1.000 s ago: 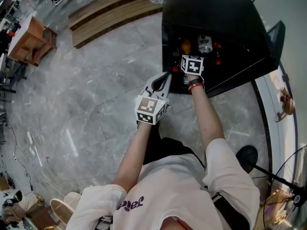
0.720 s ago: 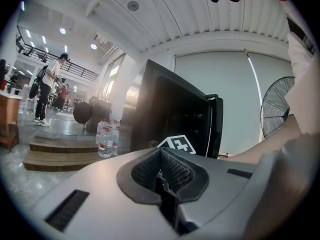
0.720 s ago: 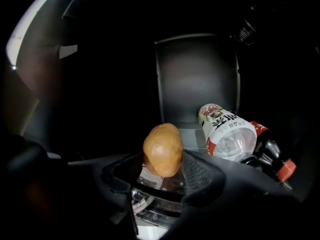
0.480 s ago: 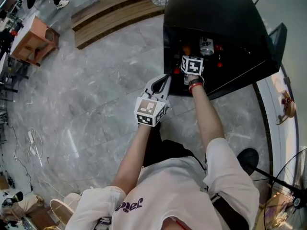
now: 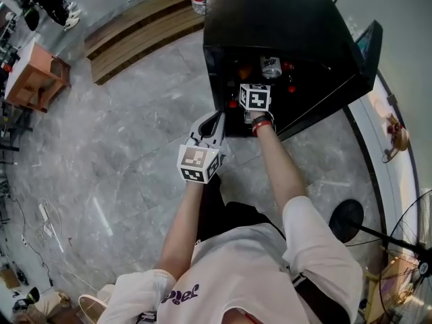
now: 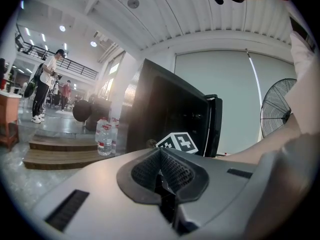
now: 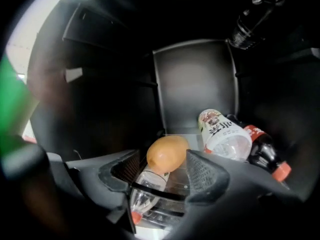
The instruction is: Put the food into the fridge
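**Right claw deep in the fridge, easing off the food**

The black fridge [image 5: 283, 19] stands open ahead of me. My right claw [image 7: 165, 160] reaches into it with its jaws opening. My left claw [image 6: 161, 151] hangs outside near the fridge's front corner, its jaws pressed together on nothing. Right of my right claw a white-labelled bottle [image 7: 222, 134] lies on its side. A dark bottle [image 7: 262, 154] with a red cap lies just past it. Under the right jaws lies a clear bottle [image 7: 142, 191]. The orange oval food [image 7: 167, 153] rests on top of it, between my pads. The left pad stands clear of it and the right pad is just beside it.
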Motion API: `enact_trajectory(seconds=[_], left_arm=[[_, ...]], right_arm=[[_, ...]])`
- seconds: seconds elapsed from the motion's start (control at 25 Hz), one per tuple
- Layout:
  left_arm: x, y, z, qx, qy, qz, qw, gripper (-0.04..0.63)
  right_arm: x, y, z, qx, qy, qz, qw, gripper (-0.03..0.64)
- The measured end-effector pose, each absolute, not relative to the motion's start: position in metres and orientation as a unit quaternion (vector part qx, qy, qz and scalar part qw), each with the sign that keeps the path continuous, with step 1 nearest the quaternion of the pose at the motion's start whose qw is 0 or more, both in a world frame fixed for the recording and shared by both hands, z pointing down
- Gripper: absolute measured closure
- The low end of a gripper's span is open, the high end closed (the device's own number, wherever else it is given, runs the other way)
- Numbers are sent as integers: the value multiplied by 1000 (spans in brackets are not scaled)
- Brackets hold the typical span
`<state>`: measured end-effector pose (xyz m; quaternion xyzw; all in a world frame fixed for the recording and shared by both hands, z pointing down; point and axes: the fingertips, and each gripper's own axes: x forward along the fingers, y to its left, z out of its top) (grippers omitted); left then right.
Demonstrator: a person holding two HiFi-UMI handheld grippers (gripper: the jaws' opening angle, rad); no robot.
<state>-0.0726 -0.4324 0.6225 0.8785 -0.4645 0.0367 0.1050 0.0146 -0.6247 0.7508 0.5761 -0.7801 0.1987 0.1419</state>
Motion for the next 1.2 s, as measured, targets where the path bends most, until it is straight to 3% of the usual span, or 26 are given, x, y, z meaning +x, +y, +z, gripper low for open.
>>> enact_trajectory(seconds=[1.2], left_arm=[[-52, -370, 499, 874, -468, 45, 120, 578]], right_arm=[[58, -479, 606, 580, -777, 213, 122, 356]])
